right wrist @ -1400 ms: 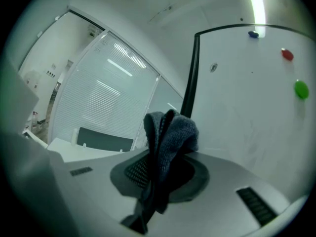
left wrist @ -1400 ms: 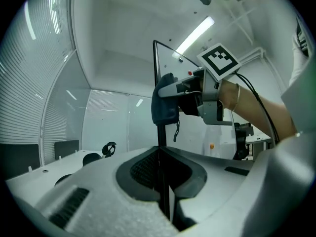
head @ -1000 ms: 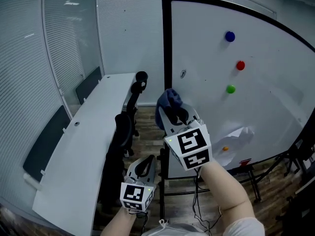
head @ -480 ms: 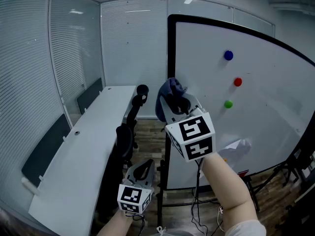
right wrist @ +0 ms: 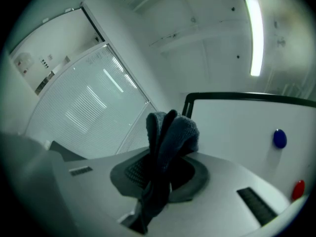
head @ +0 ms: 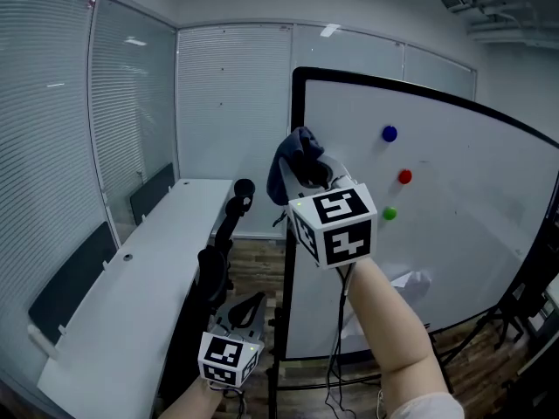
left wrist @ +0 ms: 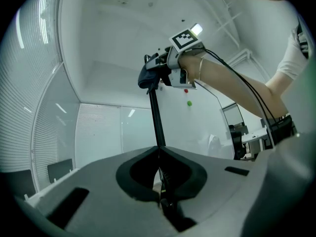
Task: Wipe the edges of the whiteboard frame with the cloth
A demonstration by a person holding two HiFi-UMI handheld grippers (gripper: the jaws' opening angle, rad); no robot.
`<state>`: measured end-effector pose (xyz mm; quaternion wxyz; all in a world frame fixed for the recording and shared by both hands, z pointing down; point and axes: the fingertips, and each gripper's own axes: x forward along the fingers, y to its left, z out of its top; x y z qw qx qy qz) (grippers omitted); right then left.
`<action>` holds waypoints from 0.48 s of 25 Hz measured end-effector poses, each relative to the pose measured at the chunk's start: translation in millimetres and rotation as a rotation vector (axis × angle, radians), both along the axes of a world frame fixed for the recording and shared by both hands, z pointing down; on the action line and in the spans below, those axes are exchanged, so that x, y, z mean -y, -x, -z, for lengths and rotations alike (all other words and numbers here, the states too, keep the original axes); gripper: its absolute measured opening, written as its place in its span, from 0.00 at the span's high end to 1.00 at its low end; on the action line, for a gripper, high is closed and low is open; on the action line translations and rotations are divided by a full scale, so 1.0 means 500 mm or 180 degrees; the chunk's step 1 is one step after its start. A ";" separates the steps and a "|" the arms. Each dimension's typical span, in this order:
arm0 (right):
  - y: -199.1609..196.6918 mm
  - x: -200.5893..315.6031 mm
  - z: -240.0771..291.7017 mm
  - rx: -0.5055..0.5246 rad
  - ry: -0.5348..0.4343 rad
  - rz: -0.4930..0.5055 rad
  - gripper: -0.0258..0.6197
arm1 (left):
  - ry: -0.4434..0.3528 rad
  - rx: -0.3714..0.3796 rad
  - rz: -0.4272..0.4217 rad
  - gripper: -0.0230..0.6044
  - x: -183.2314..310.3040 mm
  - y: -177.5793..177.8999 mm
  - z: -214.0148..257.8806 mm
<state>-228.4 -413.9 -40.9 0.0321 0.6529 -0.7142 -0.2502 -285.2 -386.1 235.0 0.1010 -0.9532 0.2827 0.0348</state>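
Right gripper (head: pixel 306 169) raised, jaws clamped on dark blue cloth (head: pixel 292 157). Cloth bunched above jaws, held at left vertical edge of black whiteboard frame (head: pixel 294 103), just below top corner; contact not confirmed. Left gripper (head: pixel 241 311) held low beside white desk (head: pixel 122 304), jaws pressed together, nothing between. Blue magnet (head: pixel 389 133), red magnet (head: pixel 404 176), green magnet (head: pixel 389 213) seen on board.
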 end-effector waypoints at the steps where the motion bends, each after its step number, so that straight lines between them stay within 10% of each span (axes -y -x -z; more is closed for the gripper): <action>1: -0.001 0.000 0.015 0.0019 -0.0022 0.0006 0.86 | -0.0023 -0.0001 -0.0010 0.93 -0.001 -0.002 0.008; 12: 0.005 0.000 0.178 -0.0256 -0.0332 -0.0207 0.85 | 0.0055 0.0001 -0.0096 0.93 -0.016 0.001 -0.008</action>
